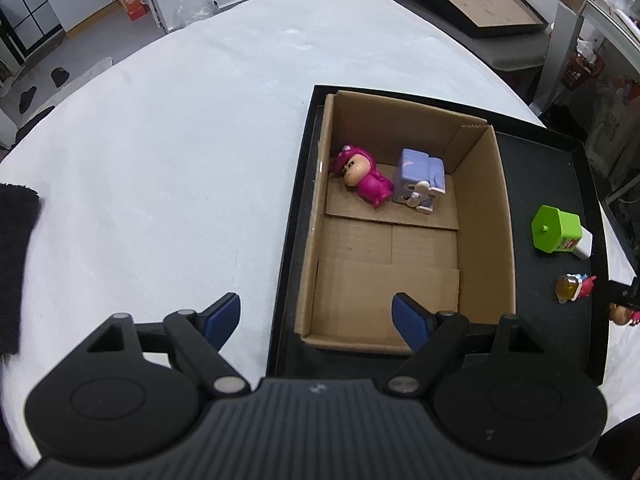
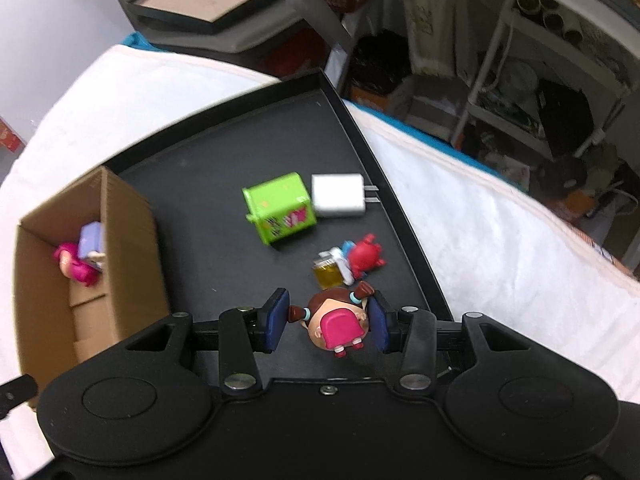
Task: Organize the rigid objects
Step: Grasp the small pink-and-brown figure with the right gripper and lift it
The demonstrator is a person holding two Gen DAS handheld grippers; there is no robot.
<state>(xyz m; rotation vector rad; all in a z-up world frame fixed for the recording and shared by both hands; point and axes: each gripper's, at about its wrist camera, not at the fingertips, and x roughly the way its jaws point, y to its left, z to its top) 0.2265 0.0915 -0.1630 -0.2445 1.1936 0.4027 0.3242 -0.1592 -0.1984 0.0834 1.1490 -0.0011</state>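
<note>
A cardboard box [image 1: 486,216] stands in a black tray [image 1: 560,184]. Inside it lie a pink figurine [image 1: 366,178] and a purple block toy [image 1: 418,180]. My left gripper [image 1: 316,316] is open and empty over the box's near left corner. My right gripper [image 2: 330,322] is shut on a brown-haired doll in a pink dress [image 2: 338,322], held over the tray [image 2: 208,184]. On the tray lie a green cube toy [image 2: 280,208], a white charger [image 2: 340,196] and a red and yellow figurine [image 2: 348,262]. The box [image 2: 128,240] is to the left.
The tray sits on a white cloth-covered table [image 1: 180,140]. A black cloth [image 1: 16,264] lies at the table's left edge. Shelves and clutter [image 2: 520,80] stand beyond the table's right side. The green toy [image 1: 556,228] and small figurine [image 1: 572,288] show right of the box.
</note>
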